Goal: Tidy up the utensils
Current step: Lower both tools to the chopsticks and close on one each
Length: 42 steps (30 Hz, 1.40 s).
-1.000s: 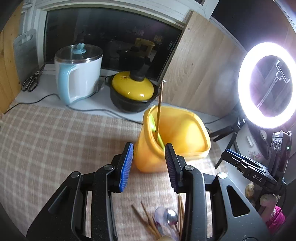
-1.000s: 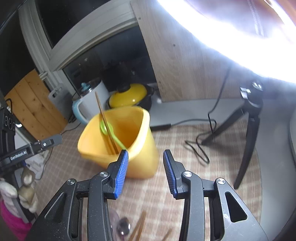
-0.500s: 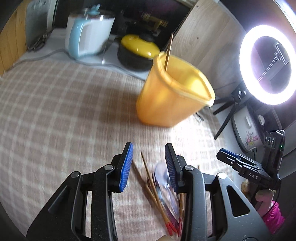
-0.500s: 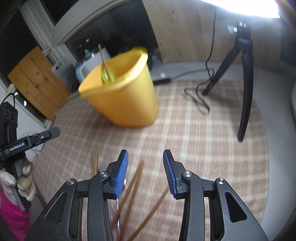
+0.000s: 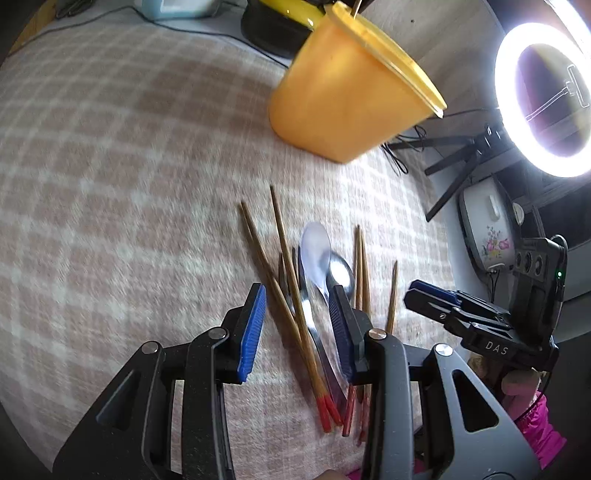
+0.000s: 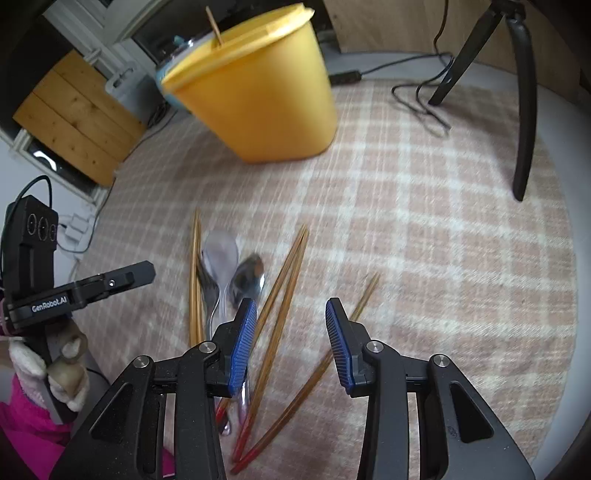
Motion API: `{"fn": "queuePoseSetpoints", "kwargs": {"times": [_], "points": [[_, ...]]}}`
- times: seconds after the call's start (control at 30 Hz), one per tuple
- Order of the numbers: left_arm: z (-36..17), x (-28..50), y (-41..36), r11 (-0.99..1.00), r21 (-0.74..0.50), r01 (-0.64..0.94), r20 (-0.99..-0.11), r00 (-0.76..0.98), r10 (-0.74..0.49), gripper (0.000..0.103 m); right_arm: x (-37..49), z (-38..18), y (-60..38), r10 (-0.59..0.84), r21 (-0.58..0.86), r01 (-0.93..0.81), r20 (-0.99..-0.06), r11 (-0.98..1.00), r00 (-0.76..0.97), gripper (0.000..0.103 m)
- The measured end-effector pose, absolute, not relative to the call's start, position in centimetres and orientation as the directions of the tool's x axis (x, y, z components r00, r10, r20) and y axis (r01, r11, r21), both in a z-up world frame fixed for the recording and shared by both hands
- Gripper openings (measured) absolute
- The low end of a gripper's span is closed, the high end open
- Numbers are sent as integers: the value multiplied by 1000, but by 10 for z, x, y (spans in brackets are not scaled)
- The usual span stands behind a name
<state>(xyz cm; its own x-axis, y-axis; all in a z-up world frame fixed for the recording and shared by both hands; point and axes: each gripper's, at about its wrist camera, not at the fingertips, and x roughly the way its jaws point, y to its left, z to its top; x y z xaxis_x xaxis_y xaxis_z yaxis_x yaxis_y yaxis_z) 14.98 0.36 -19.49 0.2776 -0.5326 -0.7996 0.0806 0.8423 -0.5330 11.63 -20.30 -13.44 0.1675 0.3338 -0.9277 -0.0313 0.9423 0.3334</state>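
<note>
Both tongs hang apart and empty over the chopsticks (image 5: pixel 291 295): left tongs (image 5: pixel 297 328); right tongs (image 6: pixel 290 341). Picking is the step in hand; next, each must drop and clamp one, then carry it to the yellow tub (image 6: pixel 258 99) beyond.

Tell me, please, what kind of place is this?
Probably a home kitchen corner set up for filming. Chopsticks and spoons lie on a checked cloth, a yellow-lidded pot stands behind the yellow container, and a ring light shines.
</note>
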Motion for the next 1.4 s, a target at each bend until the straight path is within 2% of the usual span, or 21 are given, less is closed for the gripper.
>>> {"fn": "queuePoseSetpoints", "kwargs": {"times": [0.2, 0.3, 0.57, 1.07, 1.23, 1.3, 1.4], "points": [[-205, 148, -3, 838, -541, 67, -805, 246, -540, 35, 118, -151, -198, 355, 357, 0, -930, 934, 96, 37], [-208, 150, -8, 841, -536, 69, -810, 236, -536, 35, 120, -161, -199, 361, 363, 36, -931, 931, 61, 30], [-215, 154, -16, 851, -521, 68, -824, 219, -522, 35, 121, -171, -198, 388, 389, 86, -921, 917, 26, 25], [-223, 163, -27, 857, -510, 79, -833, 202, -515, 34, 139, -185, -173, 344, 340, 96, -938, 936, -34, 14], [-227, 166, -28, 863, -499, 79, -841, 196, -504, 28, 145, -187, -155, 292, 290, 45, -955, 956, -48, 14], [-228, 167, -27, 864, -498, 78, -842, 193, -503, 20, 146, -188, -148, 277, 276, 32, -959, 961, -51, 14], [-230, 168, -26, 865, -496, 77, -845, 188, -501, 16, 149, -190, -135, 252, 252, 5, -966, 968, -58, 13]]}}
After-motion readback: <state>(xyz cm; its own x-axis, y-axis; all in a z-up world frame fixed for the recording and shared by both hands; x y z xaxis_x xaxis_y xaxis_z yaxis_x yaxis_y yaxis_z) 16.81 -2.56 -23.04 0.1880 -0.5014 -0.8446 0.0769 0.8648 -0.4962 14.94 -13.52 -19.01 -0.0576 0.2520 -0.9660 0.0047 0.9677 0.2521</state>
